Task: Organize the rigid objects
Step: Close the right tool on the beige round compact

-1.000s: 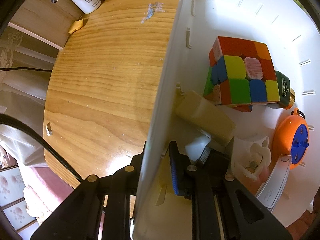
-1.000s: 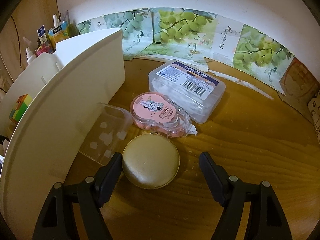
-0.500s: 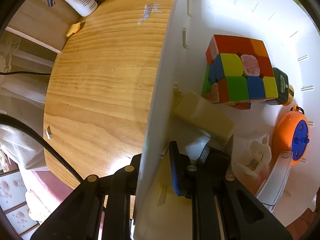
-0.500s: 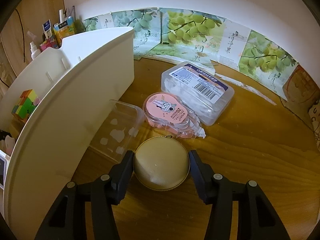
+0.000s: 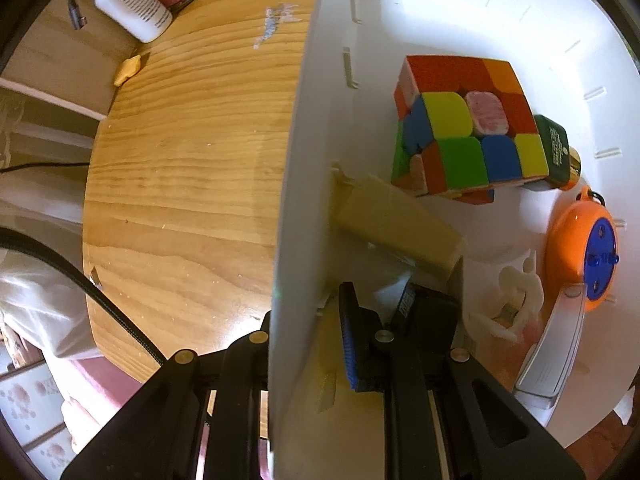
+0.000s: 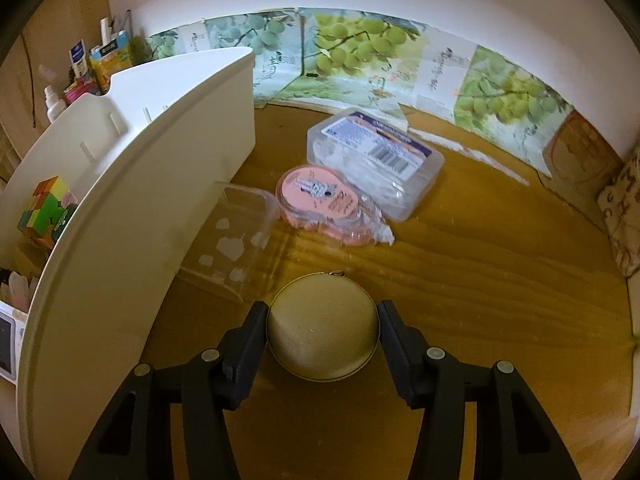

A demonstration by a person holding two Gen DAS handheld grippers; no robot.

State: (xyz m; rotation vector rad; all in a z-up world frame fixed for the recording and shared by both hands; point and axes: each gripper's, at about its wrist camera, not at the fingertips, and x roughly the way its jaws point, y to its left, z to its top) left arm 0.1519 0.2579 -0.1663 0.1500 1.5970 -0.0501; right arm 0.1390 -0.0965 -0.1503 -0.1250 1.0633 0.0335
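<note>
Right gripper (image 6: 322, 334): a second ago its jaws stood wide around the round beige case (image 6: 322, 328); now both pads sit tight against the case's sides, clamped on it.
Round beige case: on the wooden table (image 6: 460, 280), just beside the clear empty tray (image 6: 236, 240), which leans on the white bin (image 6: 132, 216).
Left gripper (image 5: 308, 320): no change from a second ago, pinching the white bin's wall, one finger outside, blue pad inside.
Bin contents: puzzle cube (image 5: 464, 128), tan block (image 5: 396, 224) and orange round gadget (image 5: 588, 252), same places as before.
Waiting on the table: pink tape dispenser (image 6: 320, 204) and clear lidded box (image 6: 376, 160), touching.
Hard to tell: the left gripper's outer finger is hidden behind the wall; a white device (image 5: 548, 356) and a dark item by the pad are cut off.
</note>
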